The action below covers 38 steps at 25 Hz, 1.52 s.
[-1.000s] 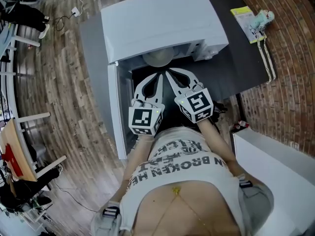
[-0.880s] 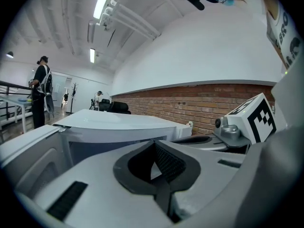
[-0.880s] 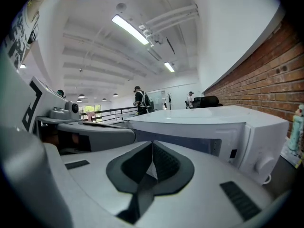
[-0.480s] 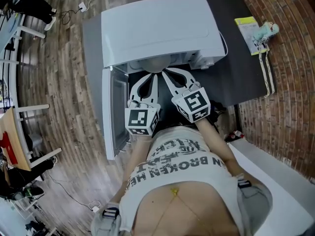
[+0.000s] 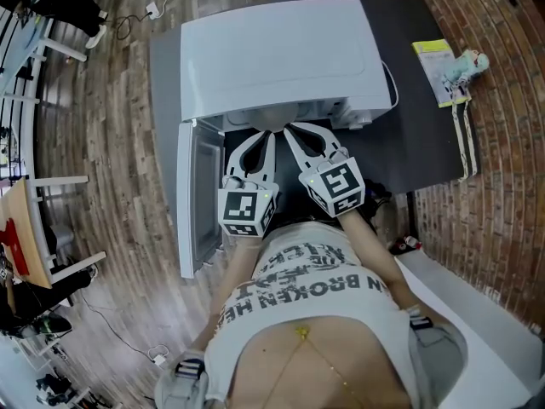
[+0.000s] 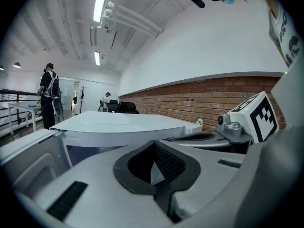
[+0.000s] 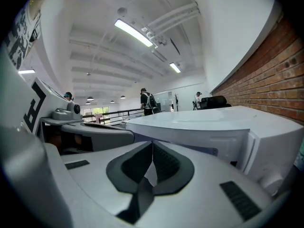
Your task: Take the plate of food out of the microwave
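Observation:
The white microwave point(image 5: 281, 49) stands on a dark table point(image 5: 417, 118), its door point(image 5: 194, 194) swung open to the left. Only a pale sliver of the plate point(image 5: 271, 123) peeks out under the microwave's front edge; the food is hidden. My left gripper point(image 5: 269, 135) and right gripper point(image 5: 289, 129) point side by side into the opening, tips at the plate's near rim. In the left gripper view the left gripper point(image 6: 153, 148) has its jaws together on a pale edge. The right gripper point(image 7: 152, 146) looks the same in its own view.
A yellow booklet point(image 5: 434, 58) and a small toy point(image 5: 470, 62) lie at the table's far right. Brick flooring lies to the right, with a white counter point(image 5: 477, 313) at lower right. Chairs and cables stand on the wood floor at left. People stand far off.
The head view has shifted, so more of the open door shows and less of the plate shows under the microwave's edge. Both grippers keep the same pose at the rim.

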### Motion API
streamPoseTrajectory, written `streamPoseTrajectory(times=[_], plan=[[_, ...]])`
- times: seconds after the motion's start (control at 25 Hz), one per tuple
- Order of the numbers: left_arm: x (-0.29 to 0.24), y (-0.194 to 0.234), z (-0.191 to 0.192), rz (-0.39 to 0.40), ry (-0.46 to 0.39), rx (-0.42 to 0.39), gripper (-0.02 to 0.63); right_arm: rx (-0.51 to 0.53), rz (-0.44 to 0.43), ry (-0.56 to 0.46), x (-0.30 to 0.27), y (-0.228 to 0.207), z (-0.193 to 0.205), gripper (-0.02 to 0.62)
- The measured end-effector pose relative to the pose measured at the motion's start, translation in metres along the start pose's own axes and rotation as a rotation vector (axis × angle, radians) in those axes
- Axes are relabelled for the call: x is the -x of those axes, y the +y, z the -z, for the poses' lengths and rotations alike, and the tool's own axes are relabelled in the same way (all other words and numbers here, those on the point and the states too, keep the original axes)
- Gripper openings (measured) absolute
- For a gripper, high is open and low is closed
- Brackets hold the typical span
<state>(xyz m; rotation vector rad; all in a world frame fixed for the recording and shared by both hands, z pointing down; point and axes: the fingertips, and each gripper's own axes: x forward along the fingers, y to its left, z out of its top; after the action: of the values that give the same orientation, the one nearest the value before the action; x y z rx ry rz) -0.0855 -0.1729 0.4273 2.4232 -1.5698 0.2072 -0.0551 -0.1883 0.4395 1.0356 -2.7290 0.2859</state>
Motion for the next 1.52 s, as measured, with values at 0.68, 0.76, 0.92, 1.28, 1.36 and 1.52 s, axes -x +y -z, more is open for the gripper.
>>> streamPoseTrajectory(times=[0.68, 0.76, 0.92, 1.28, 1.36, 1.52], plan=[[-0.014, 0.014, 0.008, 0.003, 0.013, 0.022, 0.008, -0.011, 0.041, 0.033, -0.012, -0.015, 0.008, 0.009], [-0.017, 0.016, 0.01, 0.003, 0.018, 0.023, 0.008, -0.013, 0.044, 0.041, -0.014, -0.017, 0.011, 0.009], [-0.025, 0.02, 0.018, 0.008, 0.034, 0.026, 0.008, -0.021, 0.058, 0.056, -0.018, -0.024, 0.018, 0.009], [-0.038, 0.033, 0.038, 0.003, 0.075, 0.053, 0.008, -0.043, 0.086, 0.11, -0.031, -0.038, 0.042, 0.009], [-0.04, 0.037, 0.043, -0.001, 0.087, 0.059, 0.008, -0.044, 0.088, 0.129, -0.034, -0.04, 0.048, 0.009], [-0.046, 0.045, 0.055, -0.006, 0.108, 0.072, 0.008, -0.037, 0.09, 0.16, -0.041, -0.044, 0.06, 0.009]])
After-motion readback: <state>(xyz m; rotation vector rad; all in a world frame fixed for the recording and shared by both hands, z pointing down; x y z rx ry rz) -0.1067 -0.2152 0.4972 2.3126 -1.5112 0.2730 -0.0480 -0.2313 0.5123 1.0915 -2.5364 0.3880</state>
